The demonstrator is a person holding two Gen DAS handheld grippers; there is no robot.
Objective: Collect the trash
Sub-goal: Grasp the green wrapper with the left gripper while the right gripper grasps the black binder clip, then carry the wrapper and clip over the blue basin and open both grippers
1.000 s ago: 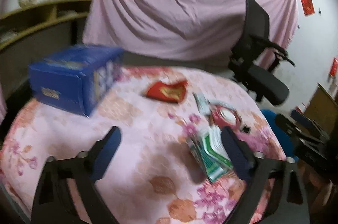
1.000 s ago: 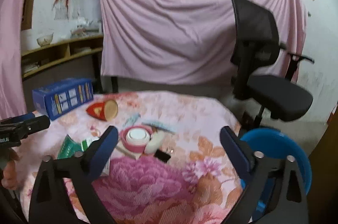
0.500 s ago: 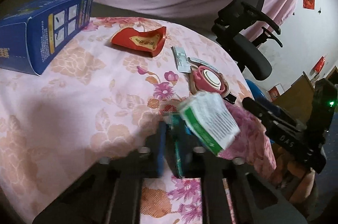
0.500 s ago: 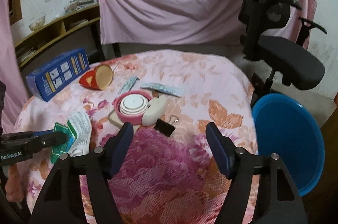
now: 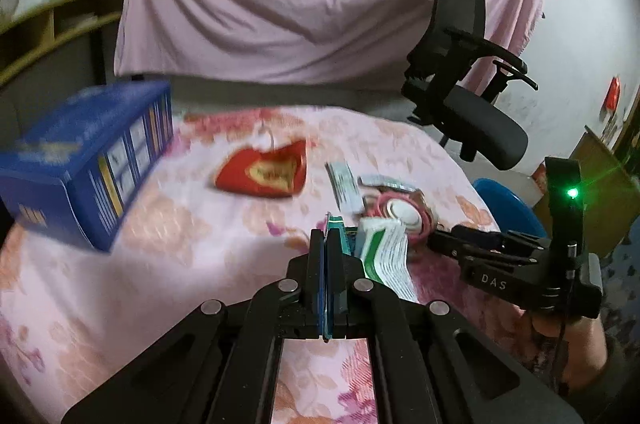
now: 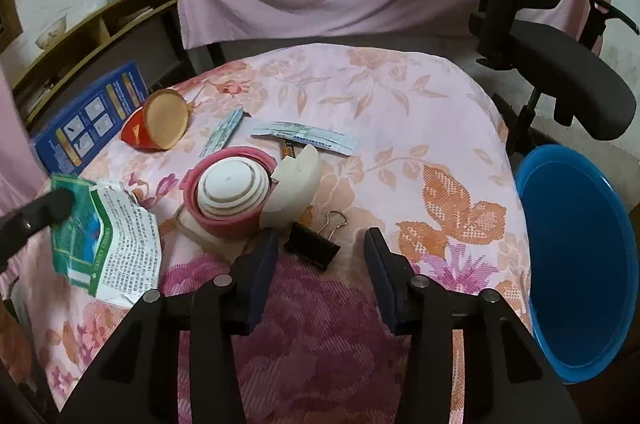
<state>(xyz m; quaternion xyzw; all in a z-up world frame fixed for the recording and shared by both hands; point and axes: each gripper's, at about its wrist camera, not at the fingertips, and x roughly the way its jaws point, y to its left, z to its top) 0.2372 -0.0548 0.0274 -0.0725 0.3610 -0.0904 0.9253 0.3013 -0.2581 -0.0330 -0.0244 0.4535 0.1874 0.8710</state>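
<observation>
While left gripper (image 5: 328, 240) pinches green wrapper (image 6: 108, 244) hanging lengthwise downward, right gripper (image 6: 320, 248) closing, empty.

The table (image 6: 400, 96) fills the middle of the right wrist view, with a chair (image 6: 560, 64) behind it at upper right and a basin (image 6: 580, 264) off its right edge, lower down. On the table, a box (image 6: 88, 120) lies at far left, a crushed cup (image 6: 160, 124) just right of it. A round container (image 6: 228, 192) sits at centre, a lid (image 6: 296, 184) leaning against its right side, and two paper strips (image 6: 308, 138) lie behind them. A binder clip (image 6: 316, 244) lies before the lid, between the tips of the closing right gripper (image 6: 320, 248) (not yet touching them). A torn packet (image 6: 108, 240) hangs at lower left, pinched in the left gripper (image 5: 328, 244).
</observation>
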